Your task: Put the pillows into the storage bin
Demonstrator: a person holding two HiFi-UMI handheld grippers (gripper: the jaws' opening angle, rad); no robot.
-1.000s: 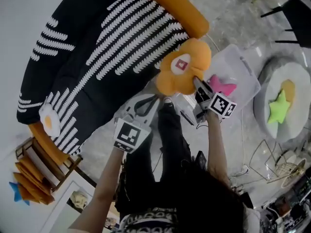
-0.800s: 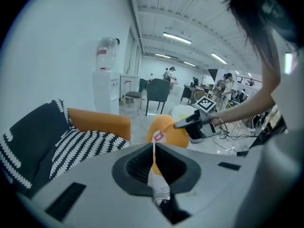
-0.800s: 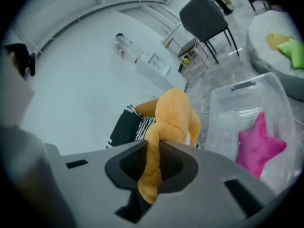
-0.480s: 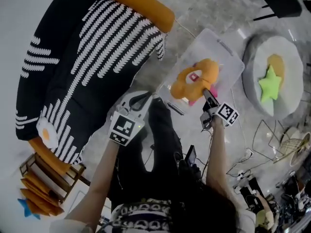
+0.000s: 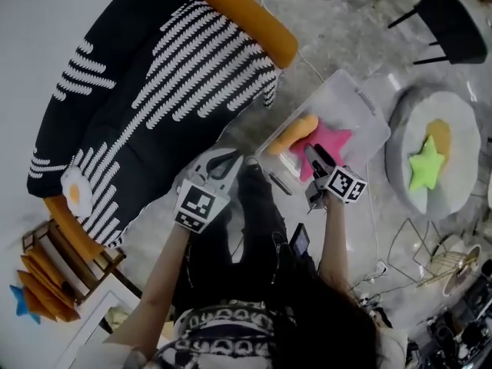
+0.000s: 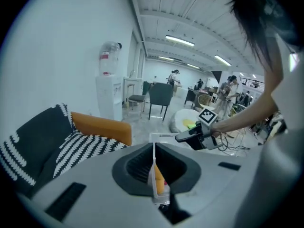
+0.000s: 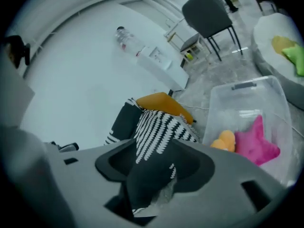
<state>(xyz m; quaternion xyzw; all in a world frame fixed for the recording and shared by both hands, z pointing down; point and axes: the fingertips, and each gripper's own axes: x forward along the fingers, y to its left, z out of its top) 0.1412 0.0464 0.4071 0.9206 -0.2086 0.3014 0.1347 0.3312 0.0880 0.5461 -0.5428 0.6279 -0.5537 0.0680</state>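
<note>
The right gripper hangs over the clear storage bin's edge, jaws apart and empty. Just ahead of its tips the orange pillow lies inside the bin, touching a pink star pillow. The left gripper, jaws pressed together on nothing, is outside the bin, beside the right one.

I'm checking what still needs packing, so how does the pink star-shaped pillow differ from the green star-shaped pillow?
The pink star-shaped pillow lies inside the clear plastic storage bin; the green star-shaped pillow lies outside it, on the round grey floor cushion. The pink one is next to an orange pillow; the green one is beside a yellow-orange pillow. Their colours differ: pink against bright green. Both are star-shaped plush pillows.
</note>
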